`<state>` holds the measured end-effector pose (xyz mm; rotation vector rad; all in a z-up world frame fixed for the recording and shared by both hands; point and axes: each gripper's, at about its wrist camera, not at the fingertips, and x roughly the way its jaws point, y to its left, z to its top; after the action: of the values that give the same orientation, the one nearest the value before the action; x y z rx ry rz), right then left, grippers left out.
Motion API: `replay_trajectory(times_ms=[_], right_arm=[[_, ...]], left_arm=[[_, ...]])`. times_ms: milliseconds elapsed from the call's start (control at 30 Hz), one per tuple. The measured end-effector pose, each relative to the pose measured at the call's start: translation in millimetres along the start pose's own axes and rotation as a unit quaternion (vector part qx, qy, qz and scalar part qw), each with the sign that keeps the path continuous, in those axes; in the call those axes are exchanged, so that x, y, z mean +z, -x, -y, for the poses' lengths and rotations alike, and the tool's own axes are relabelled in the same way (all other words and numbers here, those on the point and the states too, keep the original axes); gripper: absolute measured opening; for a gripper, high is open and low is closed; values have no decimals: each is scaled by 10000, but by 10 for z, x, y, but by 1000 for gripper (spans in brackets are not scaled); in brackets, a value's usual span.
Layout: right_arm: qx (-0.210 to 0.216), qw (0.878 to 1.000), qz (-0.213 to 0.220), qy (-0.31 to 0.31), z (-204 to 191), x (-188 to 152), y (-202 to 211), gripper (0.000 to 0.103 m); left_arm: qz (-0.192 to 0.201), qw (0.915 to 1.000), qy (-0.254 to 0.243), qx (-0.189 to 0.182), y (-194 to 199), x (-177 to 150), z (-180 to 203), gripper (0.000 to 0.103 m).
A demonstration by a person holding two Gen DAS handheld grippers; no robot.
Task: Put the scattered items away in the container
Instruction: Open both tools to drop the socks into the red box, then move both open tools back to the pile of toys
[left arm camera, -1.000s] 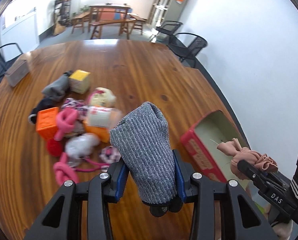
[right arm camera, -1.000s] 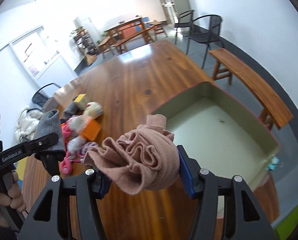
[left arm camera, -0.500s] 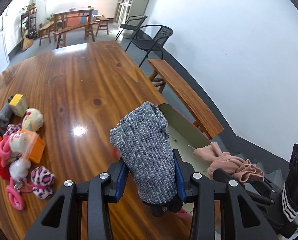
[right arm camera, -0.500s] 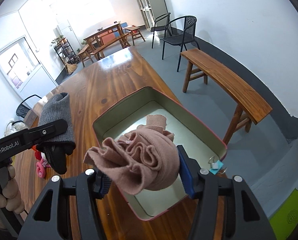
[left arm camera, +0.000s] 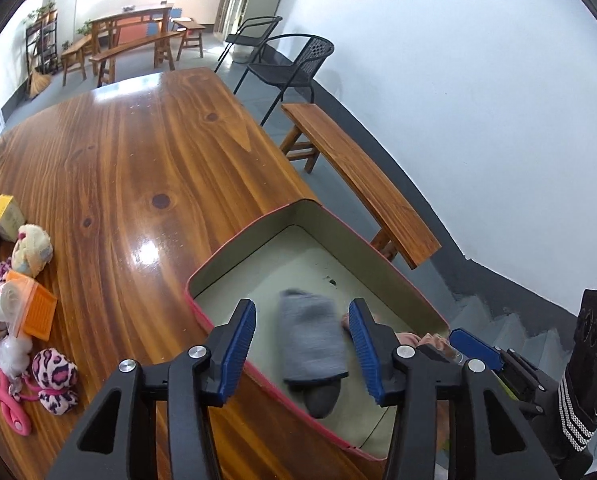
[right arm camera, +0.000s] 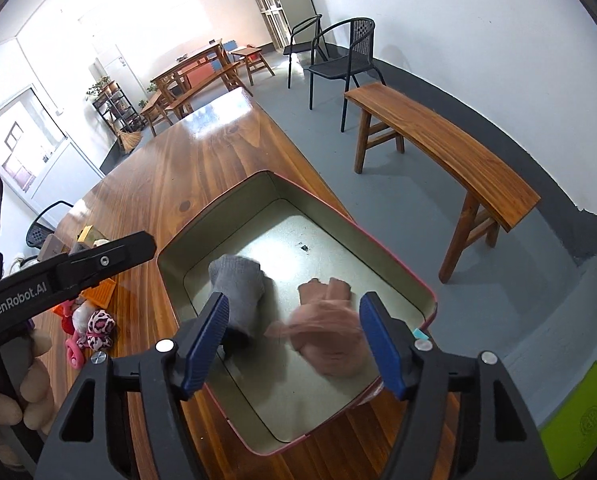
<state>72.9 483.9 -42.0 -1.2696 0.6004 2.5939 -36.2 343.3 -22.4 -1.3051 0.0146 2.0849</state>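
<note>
A red-rimmed tin container [left arm camera: 258, 222] [right arm camera: 402, 262] stands at the table's right edge. A grey sock [left arm camera: 312, 346] [right arm camera: 238, 288], motion-blurred, lies inside it below my open left gripper [left arm camera: 302, 352]. A pink sock [right arm camera: 330, 328], also blurred, lies in the container under my open right gripper [right arm camera: 292, 344]. Only a sliver of the pink sock [left arm camera: 408, 338] shows in the left wrist view. The scattered items [left arm camera: 22, 308] [right arm camera: 92, 320] lie in a heap on the table to the left.
The heap holds an orange block [left arm camera: 38, 308], a leopard-print sock ball [left arm camera: 54, 376], a yellow block [left arm camera: 6, 216] and pink rings [left arm camera: 12, 408]. A wooden bench [right arm camera: 438, 148] and black chairs [right arm camera: 338, 52] stand beyond the table's right edge.
Both grippers moved over the container and opened. The grey sock left the left gripper and the pink sock left the right one; both are now inside the container.
</note>
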Motion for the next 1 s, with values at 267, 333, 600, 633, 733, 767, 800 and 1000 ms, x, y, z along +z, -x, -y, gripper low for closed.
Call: replay_trajectory(times_ms=[267, 333, 600, 633, 733, 767, 800, 1000], right_arm=[[187, 9996, -3, 199, -230, -37, -36, 72], [272, 9992, -61, 272, -326, -52, -70, 72], [595, 9958, -254, 648, -810, -128, -168, 72], [630, 9952, -271, 696, -883, -147, -172, 72], [758, 9925, -361, 885, -1112, -216, -202, 72], [799, 9914, -398, 952, -1194, -243, -216, 72], [840, 9903, -438, 1017, -1276, -271, -228, 72], [1026, 9831, -651, 1372, -1730, -436, -306, 72]], left_arm=[[160, 9979, 360, 521, 232, -102, -439, 50], [229, 9962, 505, 666, 327, -155, -573, 66], [532, 9835, 1251, 1195, 737, -379, -1209, 102], [593, 9810, 1369, 1241, 805, -438, -1318, 102], [565, 9761, 1576, 1389, 931, -586, -1563, 102], [565, 9741, 1661, 1429, 962, -650, -1663, 102], [562, 9716, 1763, 1478, 1009, -718, -1767, 102], [530, 9585, 2208, 1725, 1231, -1072, -2221, 102]])
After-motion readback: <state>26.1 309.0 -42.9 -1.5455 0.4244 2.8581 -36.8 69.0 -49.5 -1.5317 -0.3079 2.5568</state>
